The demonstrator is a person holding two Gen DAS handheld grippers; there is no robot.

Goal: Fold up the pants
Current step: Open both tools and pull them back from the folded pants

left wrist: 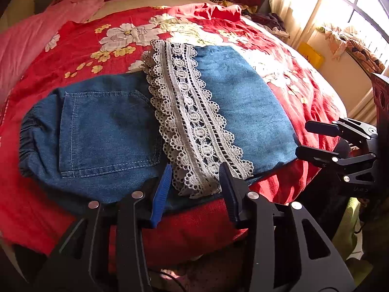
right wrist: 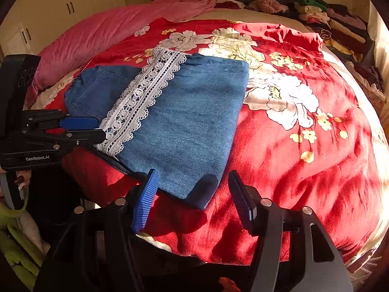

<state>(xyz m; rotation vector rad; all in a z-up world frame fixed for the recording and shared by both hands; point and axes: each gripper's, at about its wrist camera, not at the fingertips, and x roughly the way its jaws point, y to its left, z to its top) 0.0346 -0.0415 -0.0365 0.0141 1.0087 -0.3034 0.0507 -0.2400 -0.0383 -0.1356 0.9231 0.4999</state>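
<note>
Blue denim pants lie folded on a red floral bedspread, back pocket up at the left. A white lace hem runs across the fold. My left gripper stands open at the near edge, with the end of the lace lying between its blue pads untouched. In the right wrist view the pants fill the middle. My right gripper is open around the near denim corner, and its pads stand clear of the cloth. Each view catches the other gripper: the right, the left.
A pink quilt lies along the far left of the bed. Stacks of folded clothes sit at the head end. A curtain and bright window are to the right, a wardrobe to the left. Red bedspread spreads right of the pants.
</note>
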